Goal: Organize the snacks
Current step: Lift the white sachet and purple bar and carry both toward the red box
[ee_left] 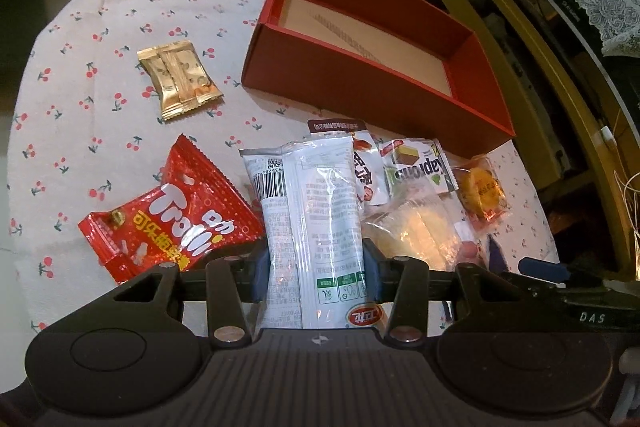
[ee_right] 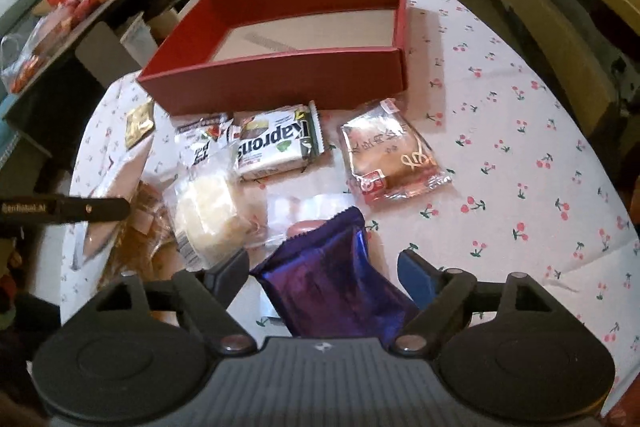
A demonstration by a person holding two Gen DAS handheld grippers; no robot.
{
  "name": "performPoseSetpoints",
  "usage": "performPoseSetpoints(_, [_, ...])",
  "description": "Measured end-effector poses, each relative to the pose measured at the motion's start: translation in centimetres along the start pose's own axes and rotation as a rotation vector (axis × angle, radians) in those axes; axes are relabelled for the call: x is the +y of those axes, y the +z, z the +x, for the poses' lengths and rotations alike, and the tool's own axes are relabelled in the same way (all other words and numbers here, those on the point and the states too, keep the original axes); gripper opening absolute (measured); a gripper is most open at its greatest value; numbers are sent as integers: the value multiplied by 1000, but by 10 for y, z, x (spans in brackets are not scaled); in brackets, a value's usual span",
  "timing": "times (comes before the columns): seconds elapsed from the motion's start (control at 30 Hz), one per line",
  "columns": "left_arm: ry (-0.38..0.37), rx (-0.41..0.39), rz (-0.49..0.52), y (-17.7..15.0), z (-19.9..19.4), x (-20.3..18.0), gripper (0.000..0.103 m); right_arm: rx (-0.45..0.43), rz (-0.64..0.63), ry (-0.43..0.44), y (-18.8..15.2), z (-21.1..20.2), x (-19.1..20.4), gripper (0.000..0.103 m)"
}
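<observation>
- The snacks lie in a loose cluster on the cherry-print tablecloth, just near of the red box, which sits open-topped at the far side with only its pale floor showing.
- The left gripper has its blue pads pressed on both sides of a long white packet, printed side up.
- The right gripper stands wide; a purple foil packet lies between the fingers, and the right blue pad stands clear of it.
- Left of the white packet lies a red Trolli bag; farther off sits a gold packet.
- Near the box front are a Kaprons wafer bar, a clear-wrapped pale cake and an orange-tinted pastry packet.
</observation>
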State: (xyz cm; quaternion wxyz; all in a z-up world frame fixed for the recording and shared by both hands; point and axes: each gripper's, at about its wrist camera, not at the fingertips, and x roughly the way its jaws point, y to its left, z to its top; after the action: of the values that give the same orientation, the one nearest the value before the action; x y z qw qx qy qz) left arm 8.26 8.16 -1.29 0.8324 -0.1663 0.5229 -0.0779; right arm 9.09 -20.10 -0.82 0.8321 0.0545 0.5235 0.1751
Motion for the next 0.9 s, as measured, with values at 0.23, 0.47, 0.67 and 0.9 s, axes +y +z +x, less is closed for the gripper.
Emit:
performPoseSetpoints(0.23, [2,6,8,-2,1,-1,53,73,-287,10,-1,-6,23,93])
performPoseSetpoints(0.47, [2,18,29,-3,6,-8,55,208,-431,-10,-1,29,15,94])
performPoseSetpoints(0.67, [17,40,26,-3,15,-6,56,168,-438,-59,-12,43,20,92])
performPoseSetpoints(0.9, [45,61,44,-11,21,-7,56,120,-339,-80,-23,22,28,66])
